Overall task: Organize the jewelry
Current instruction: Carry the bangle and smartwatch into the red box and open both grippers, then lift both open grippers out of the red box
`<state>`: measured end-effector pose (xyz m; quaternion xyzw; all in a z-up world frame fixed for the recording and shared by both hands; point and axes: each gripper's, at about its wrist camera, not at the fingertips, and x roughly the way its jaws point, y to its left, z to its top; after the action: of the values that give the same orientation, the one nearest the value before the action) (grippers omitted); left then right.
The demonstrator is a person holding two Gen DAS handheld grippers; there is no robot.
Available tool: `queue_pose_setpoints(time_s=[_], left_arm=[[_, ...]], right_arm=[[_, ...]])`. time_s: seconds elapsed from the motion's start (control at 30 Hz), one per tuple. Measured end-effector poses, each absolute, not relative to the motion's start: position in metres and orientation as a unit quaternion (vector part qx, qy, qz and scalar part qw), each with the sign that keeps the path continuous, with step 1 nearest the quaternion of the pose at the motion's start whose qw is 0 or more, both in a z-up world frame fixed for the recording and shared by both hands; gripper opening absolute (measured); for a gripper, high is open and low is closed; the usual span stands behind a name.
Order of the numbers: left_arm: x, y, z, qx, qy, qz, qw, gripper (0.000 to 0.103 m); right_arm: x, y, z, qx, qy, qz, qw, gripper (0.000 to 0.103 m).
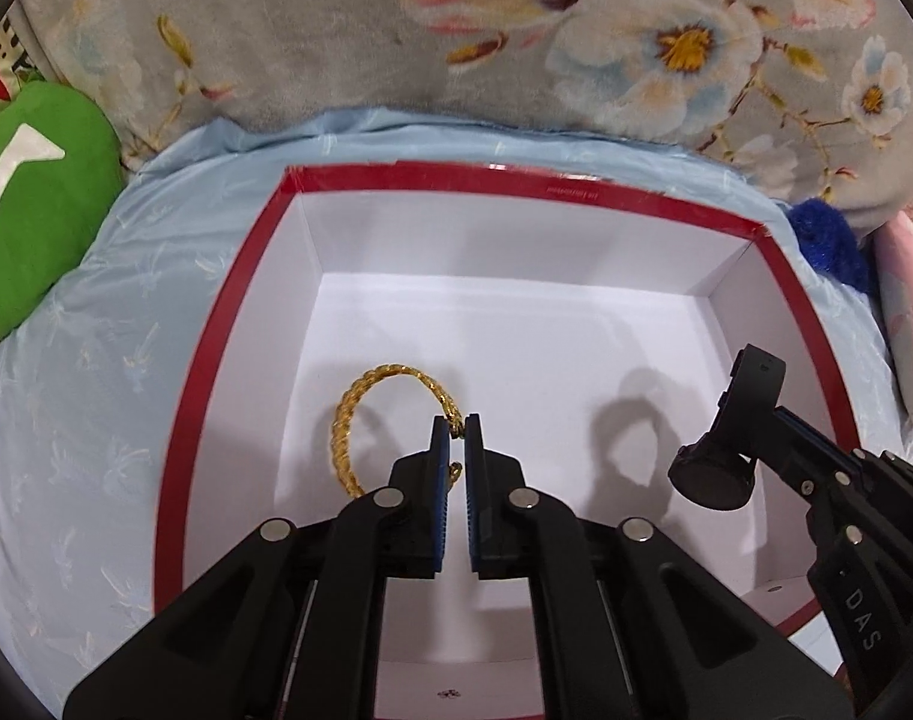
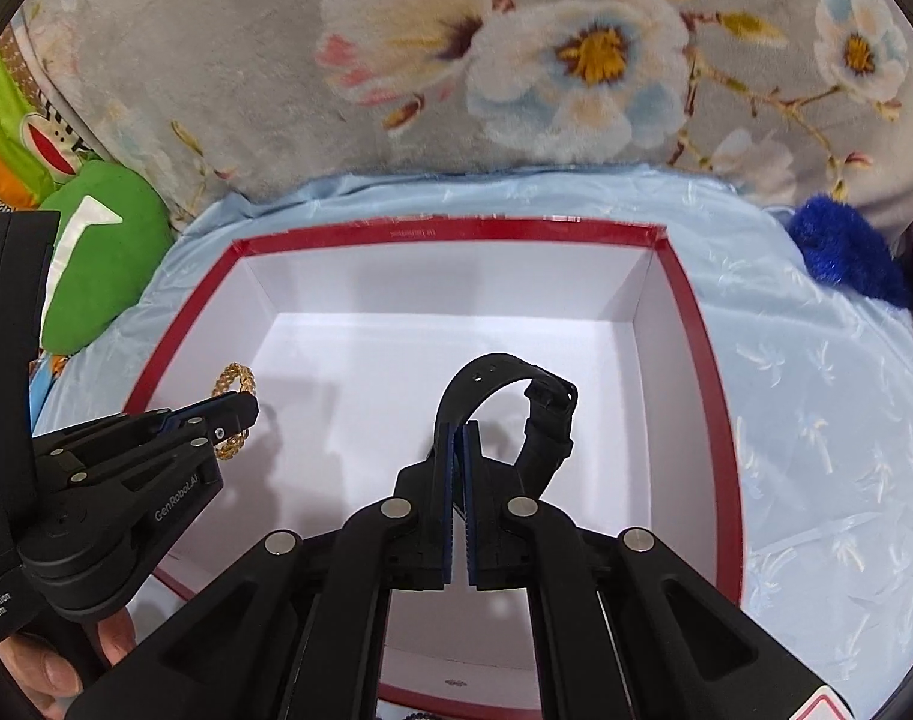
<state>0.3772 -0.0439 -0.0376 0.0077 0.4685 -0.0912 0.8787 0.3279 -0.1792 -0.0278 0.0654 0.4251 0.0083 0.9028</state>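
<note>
The left tongs [image 1: 456, 429] are clamped on a gold bangle [image 1: 360, 420], which stands upright at their tips and curves off to their left, over the white floor of the box [image 1: 228, 324]. The right tongs [image 2: 459, 435] are clamped on the strap of a black watch [image 2: 516, 396], which arches up and to their right, also over the box floor. The red-rimmed box sits on a blue sheet [image 1: 96, 420], beyond it a floral blanket [image 2: 276, 90].
</note>
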Motion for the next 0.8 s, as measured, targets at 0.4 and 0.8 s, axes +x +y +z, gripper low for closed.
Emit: queue_pose_setpoints(time_s=[0.4,0.8], left_arm=[[0.377,-0.04,-0.053,-0.008,0.492,-0.092,0.866,0.019],[0.297,-0.002,0.02,-0.024,0.413,-0.072,0.908,0.085]], right_arm=[[0.327,-0.181,-0.039,0.065,0.426,0.005,0.902,0.01],[0.231,-0.189,0.029,0.064,0.342,-0.007,0.938,0.051]])
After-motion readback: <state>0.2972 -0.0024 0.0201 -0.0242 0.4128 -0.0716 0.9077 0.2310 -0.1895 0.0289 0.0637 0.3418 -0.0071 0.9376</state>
